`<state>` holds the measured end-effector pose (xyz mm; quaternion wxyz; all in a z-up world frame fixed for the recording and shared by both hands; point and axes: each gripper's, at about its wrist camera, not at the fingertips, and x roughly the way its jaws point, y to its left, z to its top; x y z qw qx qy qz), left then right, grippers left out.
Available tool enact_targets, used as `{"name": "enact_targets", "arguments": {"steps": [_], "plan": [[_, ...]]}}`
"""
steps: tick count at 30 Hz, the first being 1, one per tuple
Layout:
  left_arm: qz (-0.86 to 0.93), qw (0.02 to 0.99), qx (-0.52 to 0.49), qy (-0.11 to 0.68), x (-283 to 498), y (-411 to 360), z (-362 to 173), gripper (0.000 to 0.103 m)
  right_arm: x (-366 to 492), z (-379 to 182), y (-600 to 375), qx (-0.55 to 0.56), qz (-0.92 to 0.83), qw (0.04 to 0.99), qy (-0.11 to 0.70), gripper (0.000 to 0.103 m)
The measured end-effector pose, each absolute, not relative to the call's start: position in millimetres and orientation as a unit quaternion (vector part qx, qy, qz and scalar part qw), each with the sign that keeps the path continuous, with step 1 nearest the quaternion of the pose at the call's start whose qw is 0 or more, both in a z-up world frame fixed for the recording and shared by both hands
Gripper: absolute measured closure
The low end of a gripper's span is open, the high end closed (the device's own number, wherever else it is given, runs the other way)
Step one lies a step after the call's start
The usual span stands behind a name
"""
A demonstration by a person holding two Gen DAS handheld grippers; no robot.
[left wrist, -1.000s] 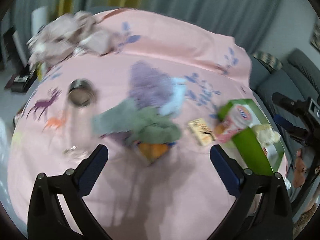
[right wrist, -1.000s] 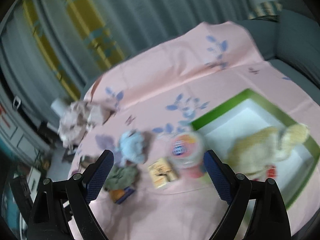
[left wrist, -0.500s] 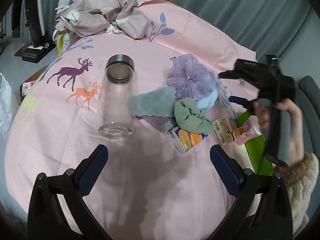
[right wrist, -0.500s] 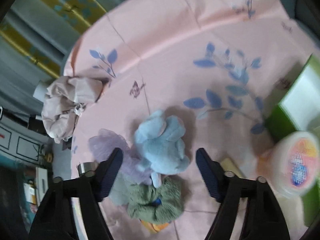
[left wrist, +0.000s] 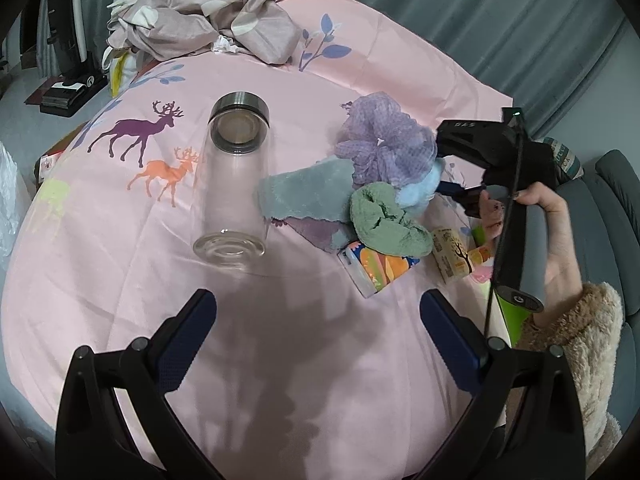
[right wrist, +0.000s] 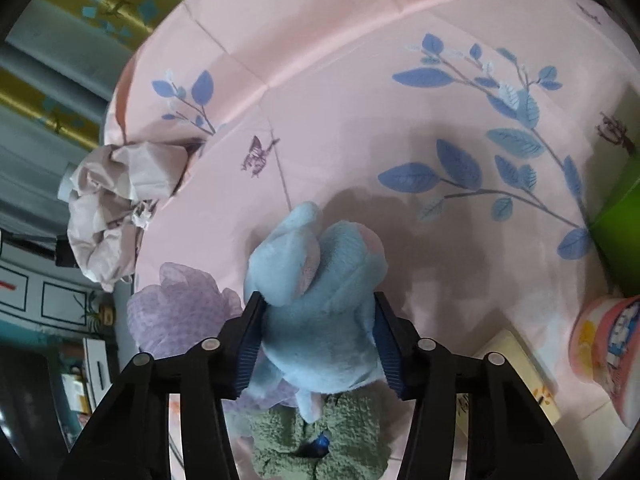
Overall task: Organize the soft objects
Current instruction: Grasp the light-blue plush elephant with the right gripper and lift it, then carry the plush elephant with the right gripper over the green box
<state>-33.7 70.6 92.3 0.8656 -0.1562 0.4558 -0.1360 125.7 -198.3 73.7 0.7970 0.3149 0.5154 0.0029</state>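
My right tongs point(right wrist: 316, 344) are closing around the blue plush toy point(right wrist: 320, 304), pads touching its sides, atop the soft pile on the pink worktop point(right wrist: 360, 120). My left tongs point(left wrist: 318, 344) hang spread, empty.

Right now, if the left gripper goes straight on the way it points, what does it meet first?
Probably the bare pink tablecloth. The left gripper is open, with nothing between its fingers. The glass bottle lies further on and to the left, the cloth pile to the right. Depth is unclear.
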Motion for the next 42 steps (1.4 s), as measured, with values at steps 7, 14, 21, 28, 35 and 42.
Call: {"name": "enact_targets", "arguments": {"steps": [7, 14, 21, 28, 35, 42], "plan": [[-0.143, 0.868, -0.153, 0.450, -38, 68, 98, 0.001, 90, 144, -198, 0.258, -0.010, 0.857, 0.446, 0.050], [-0.149, 0.871, -0.147, 0.444, -48, 64, 105, 0.001, 43, 199, -198, 0.252, 0.050, 0.879, 0.401, 0.050], [-0.162, 0.871, -0.133, 0.445, -57, 56, 107, 0.001, -10, 189, -187, 0.258, 0.123, 0.852, 0.439, 0.050], [-0.173, 0.864, -0.117, 0.457, -61, 47, 101, 0.001, -42, 127, -178, 0.274, 0.149, 0.798, 0.515, 0.050], [-0.187, 0.850, -0.111, 0.479, -61, 35, 85, 0.001, -47, 77, -172, 0.277, 0.133, 0.762, 0.571, 0.050], [-0.216, 0.832, -0.099, 0.502, -61, 9, 64, 0.001, -48, 76, -182, 0.236, 0.089, 0.782, 0.570, 0.045]]}}
